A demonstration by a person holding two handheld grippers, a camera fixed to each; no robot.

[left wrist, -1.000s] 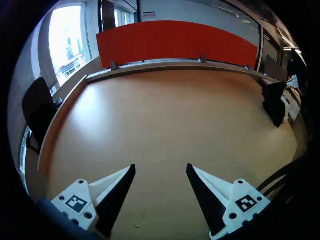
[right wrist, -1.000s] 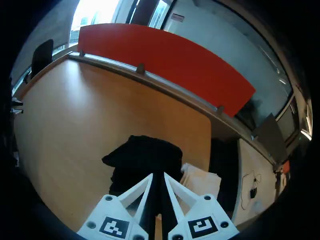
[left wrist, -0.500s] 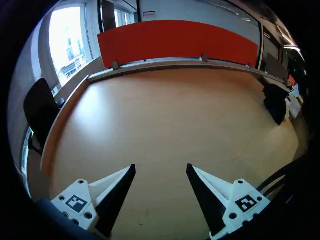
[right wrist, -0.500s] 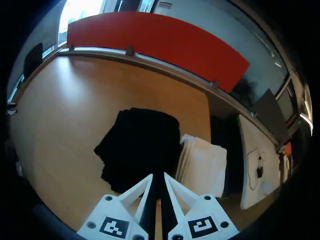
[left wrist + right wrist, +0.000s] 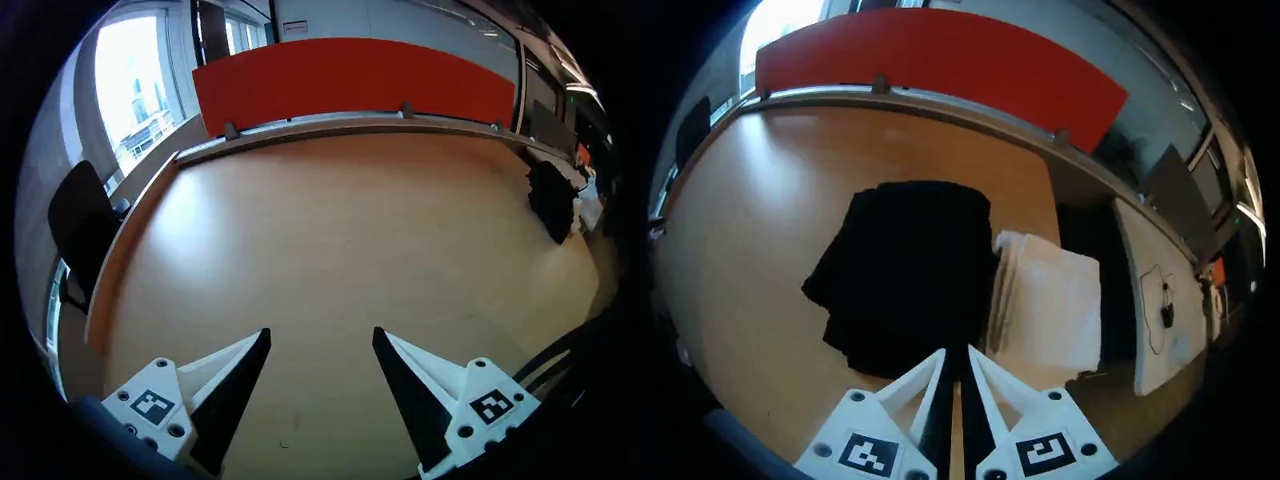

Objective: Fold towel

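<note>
On the table (image 5: 744, 240), one black towel (image 5: 904, 272), one white towel (image 5: 1052, 300), left tongs (image 5: 320, 331) spread, right tongs (image 5: 956, 350) closed

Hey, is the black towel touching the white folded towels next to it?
Touching. Right gripper view: black towel abuts white towels, no gap showing between.

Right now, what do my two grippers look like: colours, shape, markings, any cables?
Both match. The left gripper has white plastic jaws tapering to points, with black inner faces and a square black-and-white marker on each base. Black cables trail at the lower right of its view. The right gripper has the same white jaws, black inner faces and square markers.
</note>
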